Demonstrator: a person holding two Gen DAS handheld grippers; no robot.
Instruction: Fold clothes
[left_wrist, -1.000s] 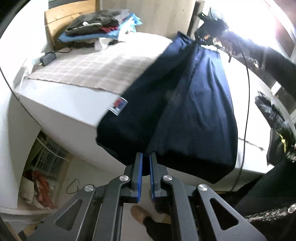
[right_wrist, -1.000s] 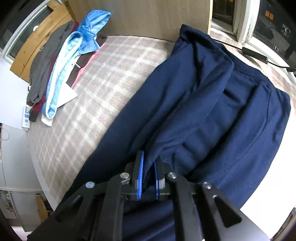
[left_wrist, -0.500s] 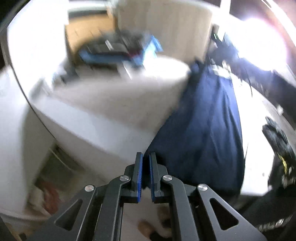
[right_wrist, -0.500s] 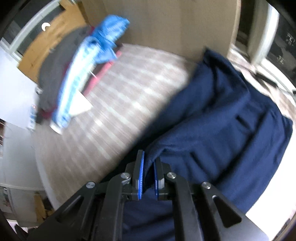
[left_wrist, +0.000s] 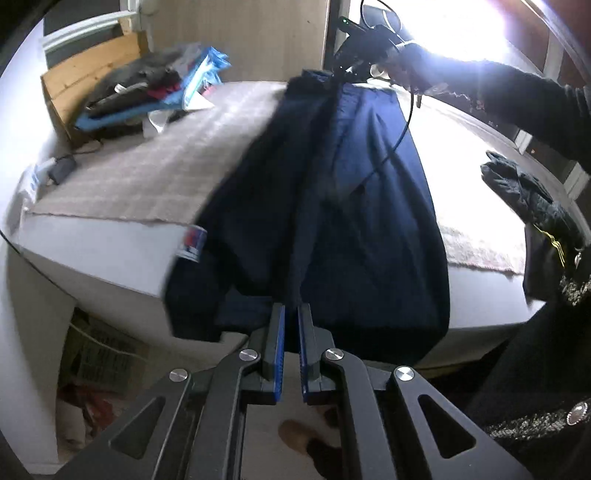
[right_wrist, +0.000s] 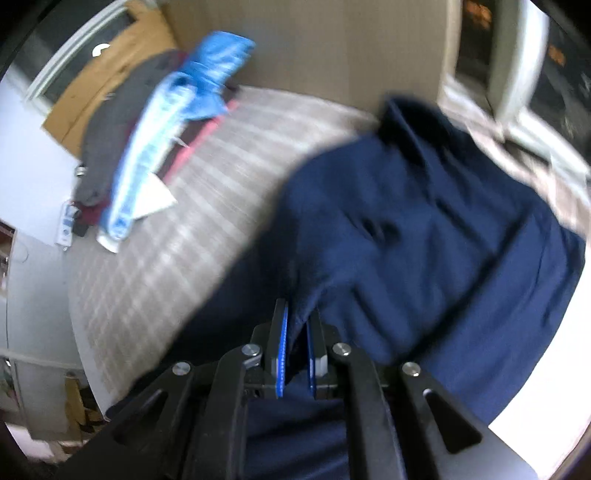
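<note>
A navy garment (left_wrist: 343, 206) is stretched lengthwise between two hand-held grippers over a checked mat (left_wrist: 147, 173) that covers a white table (left_wrist: 103, 254). The left gripper (left_wrist: 290, 347) is clenched on the garment's near hem, which hangs past the table's front edge, a thin fold of cloth running between its blue pads. At the far end of the mat the right gripper (left_wrist: 351, 40) pinches the garment's opposite end and lifts it clear of the mat, with a dark sleeve (left_wrist: 517, 96) reaching in from the right of the mat and a black cable (left_wrist: 402, 125) trailing over the cloth. In the right wrist view, which is blurred, the right gripper (right_wrist: 298, 354) has navy fabric (right_wrist: 424, 236) bunched between its narrowly set fingers. A small red, white and blue label (left_wrist: 192, 243) shows on the garment's side nearest the mat's front left corner. A pile of folded clothes (left_wrist: 147, 88) in grey, red and light blue sits at the mat's far left corner, against a wooden board (left_wrist: 85, 74). A dark bundle (left_wrist: 532, 195) lies off the mat's right side.
</note>
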